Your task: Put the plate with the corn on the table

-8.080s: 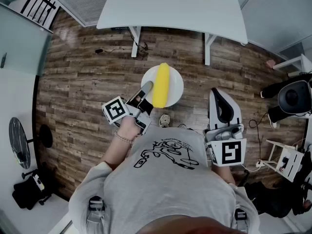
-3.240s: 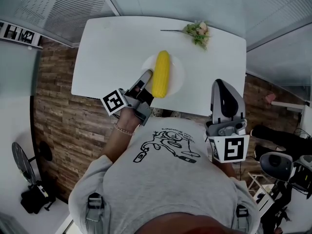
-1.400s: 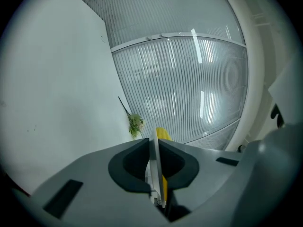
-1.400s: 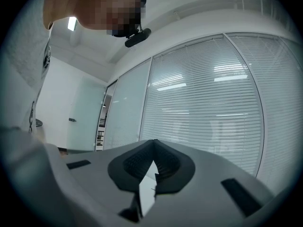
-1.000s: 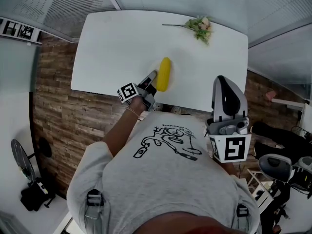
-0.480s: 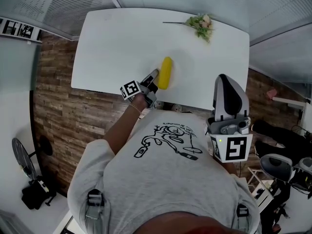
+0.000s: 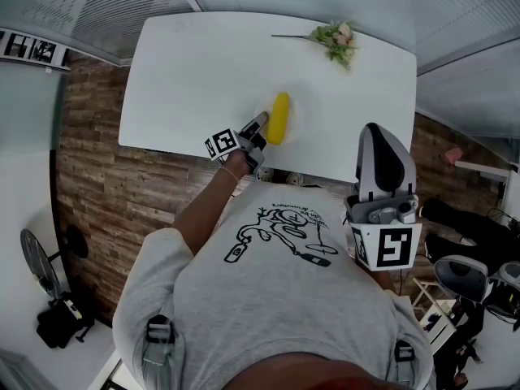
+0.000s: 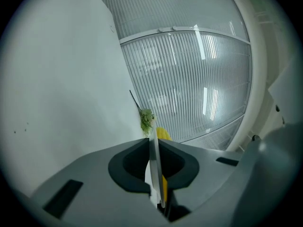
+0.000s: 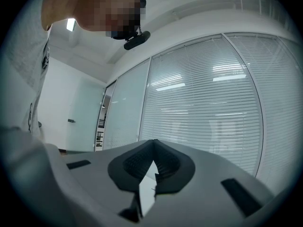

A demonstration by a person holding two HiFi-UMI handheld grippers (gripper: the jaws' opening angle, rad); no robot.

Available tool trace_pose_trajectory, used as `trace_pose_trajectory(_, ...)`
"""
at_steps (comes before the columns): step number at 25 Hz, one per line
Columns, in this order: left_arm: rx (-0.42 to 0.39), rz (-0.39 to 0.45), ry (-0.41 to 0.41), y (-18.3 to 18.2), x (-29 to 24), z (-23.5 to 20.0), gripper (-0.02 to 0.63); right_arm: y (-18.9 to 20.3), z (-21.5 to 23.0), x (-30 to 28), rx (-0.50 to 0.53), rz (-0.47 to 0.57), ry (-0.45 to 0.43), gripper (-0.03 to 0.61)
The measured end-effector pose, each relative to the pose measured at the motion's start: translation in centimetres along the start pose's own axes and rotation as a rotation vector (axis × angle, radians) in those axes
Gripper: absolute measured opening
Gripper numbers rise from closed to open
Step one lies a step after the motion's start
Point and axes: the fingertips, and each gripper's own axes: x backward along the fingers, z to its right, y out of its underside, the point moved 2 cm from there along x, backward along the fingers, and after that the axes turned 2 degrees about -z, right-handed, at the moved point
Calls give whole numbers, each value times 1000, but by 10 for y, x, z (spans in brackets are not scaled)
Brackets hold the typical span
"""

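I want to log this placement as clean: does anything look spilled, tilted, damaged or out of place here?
Nothing stands out. The corn lies whole on the plate, whose rim the left tongs grip. A flower sprig lies loose at the far edge of the table, well apart from the plate.

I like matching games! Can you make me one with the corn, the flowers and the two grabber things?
Things:
1. corn
2. flower sprig
3. left gripper
4. right gripper

Place, colour or state:
A. shut, with nothing in it
B. yellow
C. shut on the rim of the plate
D. lying near the far edge of the table

Right pairs: 1-B, 2-D, 3-C, 4-A
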Motion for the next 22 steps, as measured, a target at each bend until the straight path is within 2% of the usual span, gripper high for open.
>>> trace_pose_trajectory(7,-7,-14,1,5,-13,-8,35,1,1,0,-4,-2,1,6)
trace_pose_trajectory(22,27,-34,-56,19,-26,-42,35,1,-1,4,-2,-8,4,6)
